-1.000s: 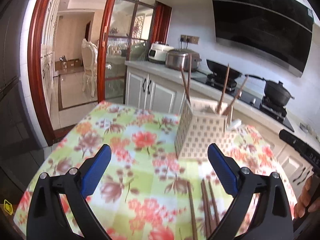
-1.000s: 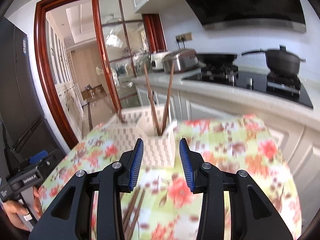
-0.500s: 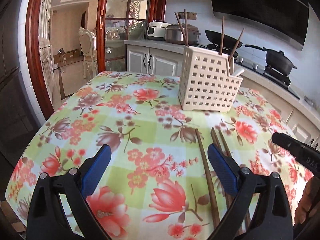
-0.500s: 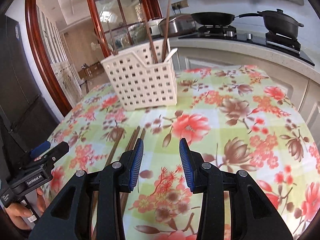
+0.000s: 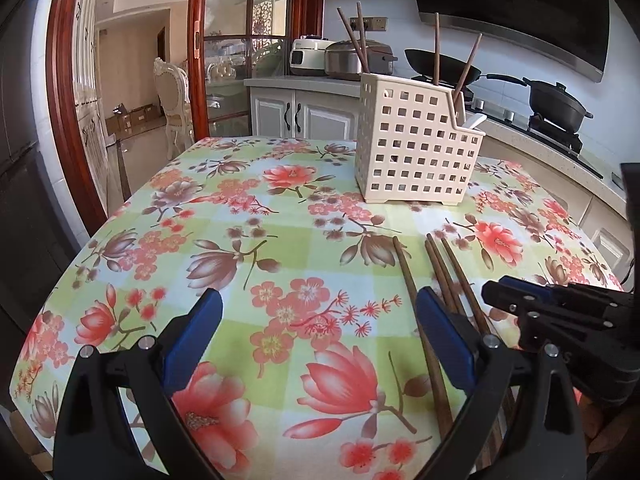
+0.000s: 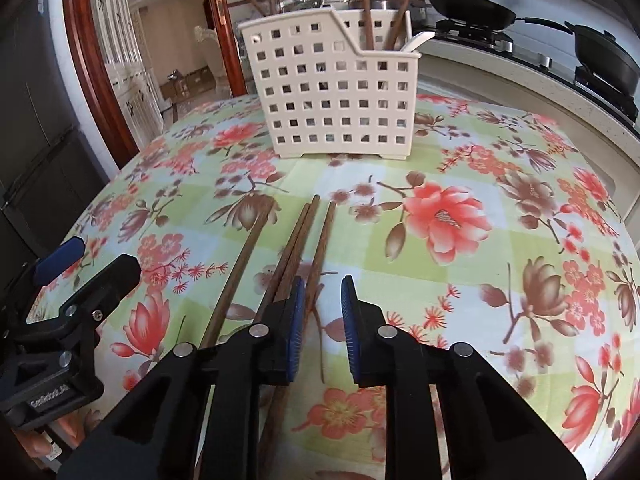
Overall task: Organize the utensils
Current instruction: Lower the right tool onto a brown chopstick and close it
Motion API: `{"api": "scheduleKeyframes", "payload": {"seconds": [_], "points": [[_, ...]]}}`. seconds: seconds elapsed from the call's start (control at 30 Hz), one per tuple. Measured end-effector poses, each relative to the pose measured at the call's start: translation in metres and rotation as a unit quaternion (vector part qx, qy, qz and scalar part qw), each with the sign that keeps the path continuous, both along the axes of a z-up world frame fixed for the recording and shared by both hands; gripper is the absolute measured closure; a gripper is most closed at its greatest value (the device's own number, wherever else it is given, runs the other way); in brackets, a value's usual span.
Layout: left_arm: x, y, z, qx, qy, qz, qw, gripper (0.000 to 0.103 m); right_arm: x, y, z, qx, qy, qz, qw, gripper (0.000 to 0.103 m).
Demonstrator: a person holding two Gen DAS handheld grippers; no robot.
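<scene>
- Where the flowered tablecloth (image 5: 224, 216) reaches its far side, a cream perforated utensil basket (image 6: 336, 92) is seen standing upright, with the kitchen counter (image 5: 532, 148) behind it.
- Inside the basket, dark wooden chopsticks (image 5: 437, 46) are held upright or leaning, two toward the taller back part and two nearer the lower front part; how the compartments are divided cannot be made out.
- Beside the front pair, a white spoon handle (image 6: 416, 40) is seen poking over the basket's lower rim.
- On the cloth in front of the basket, four loose chopsticks (image 6: 298, 240) are laid roughly lengthwise toward the basket: one apart on the left, two touching in the middle, one just to their right.
- The right gripper (image 6: 322, 316) is lowered over these loose sticks, and its jaws have just been closing; a narrow gap is left between the blue pads.
- The rightmost loose chopstick (image 6: 322, 248) runs into that gap beside the left pad, but no pad is seen pressing on it, and contact cannot be confirmed.
- The middle pair passes under the outer side of the right gripper's left finger.
- The left gripper (image 5: 316, 332) is held with its jaws wide apart above the cloth; nothing is clamped, and the leftmost loose stick runs beside its right finger (image 5: 444, 336).
- On the stove, a black pot (image 5: 558, 106) and a pan (image 6: 470, 10) are set.
</scene>
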State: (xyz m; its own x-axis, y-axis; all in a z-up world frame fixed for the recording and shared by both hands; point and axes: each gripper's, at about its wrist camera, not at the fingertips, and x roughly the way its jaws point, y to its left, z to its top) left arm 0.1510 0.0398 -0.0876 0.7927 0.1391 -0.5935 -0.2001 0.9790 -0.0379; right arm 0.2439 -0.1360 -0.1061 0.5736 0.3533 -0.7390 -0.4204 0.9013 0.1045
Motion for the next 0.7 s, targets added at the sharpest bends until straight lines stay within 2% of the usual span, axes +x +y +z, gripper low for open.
{"api": "scheduleKeyframes", "payload": {"seconds": [0.3, 0.47, 0.53, 0.7], "points": [[0.002, 0.013, -0.007, -0.021, 0.014, -0.002, 0.9997, 0.01, 0.013, 0.018, -0.006, -0.041, 0.017, 0.0, 0.999, 0.089], [0.005, 0.012, -0.007, -0.034, 0.026, -0.013, 0.999, 0.01, 0.018, 0.029, -0.008, -0.072, 0.012, -0.001, 0.997, 0.09], [0.007, 0.011, -0.006, -0.035, 0.029, -0.016, 0.9988, 0.01, 0.019, 0.03, -0.008, -0.076, 0.011, 0.0, 0.997, 0.094], [0.018, 0.004, -0.012, -0.038, 0.054, -0.026, 0.9975, 0.01, 0.016, 0.02, -0.009, -0.066, 0.011, 0.004, 0.998, 0.096]]}}
